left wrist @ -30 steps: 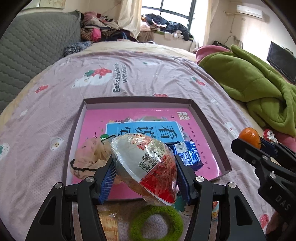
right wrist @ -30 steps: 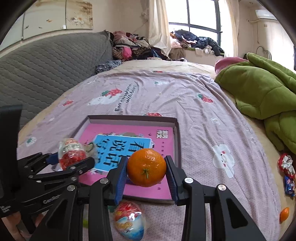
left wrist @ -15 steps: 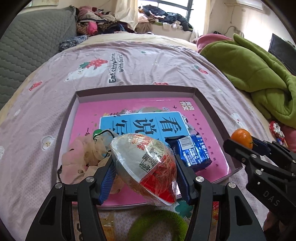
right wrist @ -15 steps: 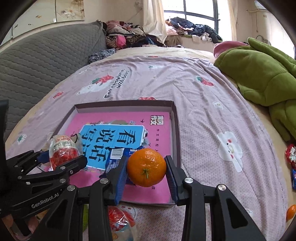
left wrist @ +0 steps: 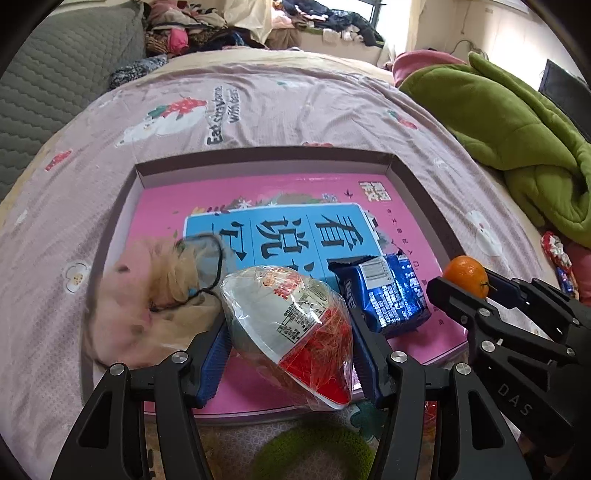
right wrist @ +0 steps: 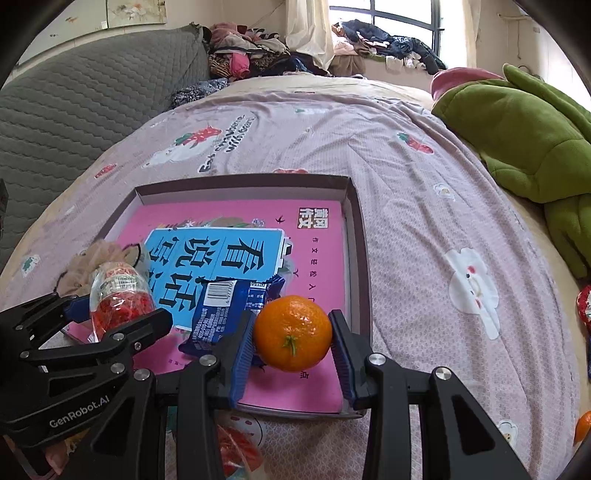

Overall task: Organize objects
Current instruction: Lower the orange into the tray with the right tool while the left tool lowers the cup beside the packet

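A: Left claw (left wrist: pixel 288 332) is clamped wide on the wrapped egg (left wrist: pixel 291 328); right claw (right wrist: pixel 291 343) grips the orange (right wrist: pixel 293 333), both above the tray's (left wrist: pixel 258 162) near edge.

B: Released here, the orange may roll off the blue packet (right wrist: pixel 221 306); the crinkly wrap could snag.

— How is the light?
— Bright, soft daylight comes from the window (right wrist: pixel 388 26) at the far end; its panes are blown out white. Shadows on the bedspread (right wrist: pixel 424 206) are faint.
— Any glare?
— Small highlights on the wrapped egg (left wrist: pixel 291 325) and the orange (right wrist: pixel 292 333).
— Sharpness?
— The right view is crisp. In the left view the beige fabric bundle (left wrist: pixel 147 299) looks smeared.
— Distortion?
— Strong fisheye bulge, with black corners in both views.
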### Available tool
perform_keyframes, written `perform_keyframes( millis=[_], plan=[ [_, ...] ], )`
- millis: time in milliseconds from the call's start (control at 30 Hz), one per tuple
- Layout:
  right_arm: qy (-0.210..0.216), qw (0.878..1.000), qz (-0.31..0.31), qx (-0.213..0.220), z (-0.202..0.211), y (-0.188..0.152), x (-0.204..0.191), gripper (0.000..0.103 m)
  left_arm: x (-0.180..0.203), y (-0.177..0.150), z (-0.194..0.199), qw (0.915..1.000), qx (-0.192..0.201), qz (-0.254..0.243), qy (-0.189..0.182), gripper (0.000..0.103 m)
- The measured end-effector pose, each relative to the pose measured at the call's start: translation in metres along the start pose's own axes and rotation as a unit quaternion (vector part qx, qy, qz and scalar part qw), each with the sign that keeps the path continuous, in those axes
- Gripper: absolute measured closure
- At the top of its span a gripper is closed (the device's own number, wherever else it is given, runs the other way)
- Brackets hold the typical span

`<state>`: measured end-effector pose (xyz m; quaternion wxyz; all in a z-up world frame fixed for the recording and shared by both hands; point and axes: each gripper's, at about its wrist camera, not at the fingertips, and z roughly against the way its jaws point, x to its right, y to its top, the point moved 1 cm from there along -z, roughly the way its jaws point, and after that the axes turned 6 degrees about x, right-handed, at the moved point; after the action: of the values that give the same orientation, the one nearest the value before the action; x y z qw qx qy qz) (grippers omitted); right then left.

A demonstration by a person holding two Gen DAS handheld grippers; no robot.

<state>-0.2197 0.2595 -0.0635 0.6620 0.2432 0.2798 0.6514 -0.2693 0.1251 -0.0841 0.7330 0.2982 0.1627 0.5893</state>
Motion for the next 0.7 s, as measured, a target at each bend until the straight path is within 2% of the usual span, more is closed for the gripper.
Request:
perform_keyframes(
  millis=[267, 700],
  plan=[
    [-0.011, 1.000, -0.011, -0.015, -0.009, -0.001, 0.006, 0.063, -0.003, -0.006, -0.013, 0.9997, -0.021, 0.013, -0.007, 0.042],
    [-0.011, 0.999, -0.018, -0.036, -0.017, -0.004, 0.008, 0.062, -0.006, -0.005, -0.011, 0.9994, -0.030, 0.015, -0.009, 0.041]
  ],
)
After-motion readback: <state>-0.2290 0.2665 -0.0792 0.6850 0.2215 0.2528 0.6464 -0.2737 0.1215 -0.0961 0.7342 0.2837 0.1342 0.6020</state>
